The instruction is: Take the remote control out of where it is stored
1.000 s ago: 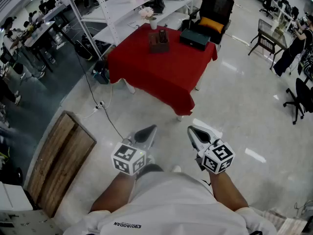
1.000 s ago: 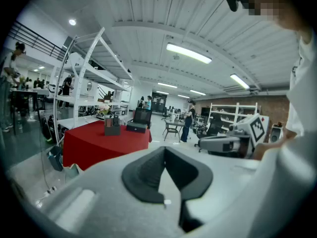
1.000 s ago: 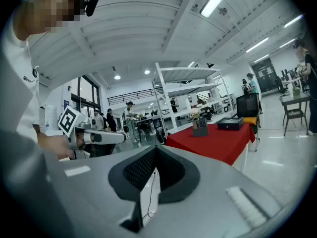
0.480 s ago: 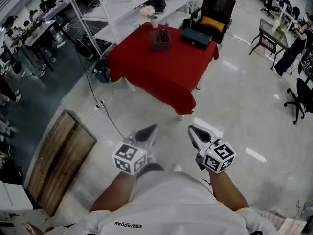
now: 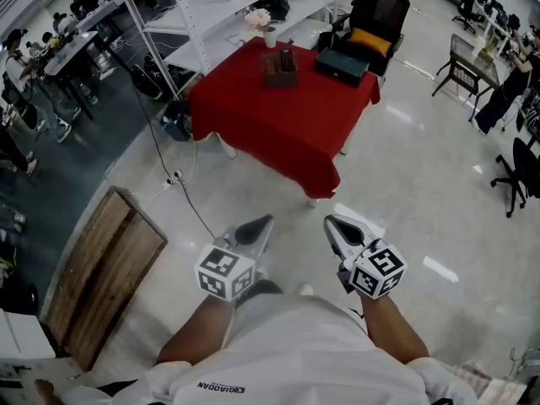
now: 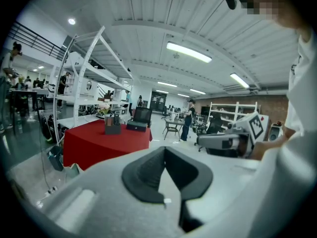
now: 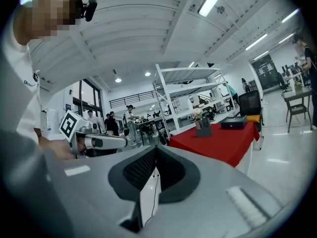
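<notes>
Nothing much has shifted since the earlier frames: both tools hang at the same spot low in the head view, while the red desk has slid a touch up and to the right in that view.

The left hand-held gripper (image 5: 260,224) points forward over the floor, its marker cube (image 5: 224,272) close to the person's white shirt (image 5: 295,353). In the left gripper view its dark pads meet at the tips, jaws together with nothing between them. The right hand-held gripper (image 5: 333,224) lies beside it, roughly parallel, and the two do not touch. In the right gripper view its pads are likewise closed on each other and empty.

Beyond both tips is bare pale floor (image 5: 396,184). A thin black cable (image 5: 181,192) runs across it towards the desk's left side. A wooden panel (image 5: 101,277) lies flat on the floor to the left.

The desk (image 5: 278,133), draped in red cloth, stands well apart from both hand-held grippers. On its far part sits a brown holder (image 5: 281,72). A slim dark thing, which appears to be the remote control (image 5: 285,57), stands upright in it, too small to make out further. A dark flat case (image 5: 342,66) lies to the right of the holder. A white cup (image 5: 268,37) of pink flowers stands at the far edge. Behind the desk are white shelving (image 5: 211,7) and a black chair (image 5: 375,19) with an orange cushion.
</notes>
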Demonstrator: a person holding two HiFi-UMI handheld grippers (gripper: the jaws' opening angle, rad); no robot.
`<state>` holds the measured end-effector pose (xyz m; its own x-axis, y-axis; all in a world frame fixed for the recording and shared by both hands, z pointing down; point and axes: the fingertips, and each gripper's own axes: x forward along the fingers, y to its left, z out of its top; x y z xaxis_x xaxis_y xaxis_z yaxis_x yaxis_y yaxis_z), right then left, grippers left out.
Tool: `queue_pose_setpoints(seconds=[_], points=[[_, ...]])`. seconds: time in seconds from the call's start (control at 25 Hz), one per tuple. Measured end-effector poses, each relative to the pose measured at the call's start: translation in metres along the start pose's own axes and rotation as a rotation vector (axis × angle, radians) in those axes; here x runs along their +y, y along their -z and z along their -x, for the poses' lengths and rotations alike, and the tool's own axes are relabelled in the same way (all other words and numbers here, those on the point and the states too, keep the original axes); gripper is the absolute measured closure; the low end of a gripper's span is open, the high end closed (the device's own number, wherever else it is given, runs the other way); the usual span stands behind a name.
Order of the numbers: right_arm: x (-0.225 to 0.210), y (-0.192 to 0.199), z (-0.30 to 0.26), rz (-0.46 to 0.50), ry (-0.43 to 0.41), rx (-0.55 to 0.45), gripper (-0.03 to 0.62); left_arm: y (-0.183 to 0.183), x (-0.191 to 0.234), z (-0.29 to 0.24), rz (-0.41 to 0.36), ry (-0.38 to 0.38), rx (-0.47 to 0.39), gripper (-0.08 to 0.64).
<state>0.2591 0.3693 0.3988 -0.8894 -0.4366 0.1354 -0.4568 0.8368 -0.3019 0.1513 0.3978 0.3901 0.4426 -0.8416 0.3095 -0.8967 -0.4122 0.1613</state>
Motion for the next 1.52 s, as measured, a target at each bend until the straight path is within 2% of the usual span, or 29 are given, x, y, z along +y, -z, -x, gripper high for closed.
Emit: queue_pose_setpoints(seconds=[0.52,1.12,1.52], points=[[-0.002,-0.009,-0.033,0.015,-0.003,0.010,0.586,-0.009,0.030,-0.008,-0.012,0.019,-0.007,0.557],[-0.013,-0.021,-0.132,-0.031,0.035,0.030,0.586,-0.030,0.138,-0.024,-0.005,0.033,-0.014,0.557],[-0.004,-0.025,-0.183,-0.038,0.099,0.040,0.586,-0.031,0.192,-0.014,-0.004,0.081,0.015,0.558]])
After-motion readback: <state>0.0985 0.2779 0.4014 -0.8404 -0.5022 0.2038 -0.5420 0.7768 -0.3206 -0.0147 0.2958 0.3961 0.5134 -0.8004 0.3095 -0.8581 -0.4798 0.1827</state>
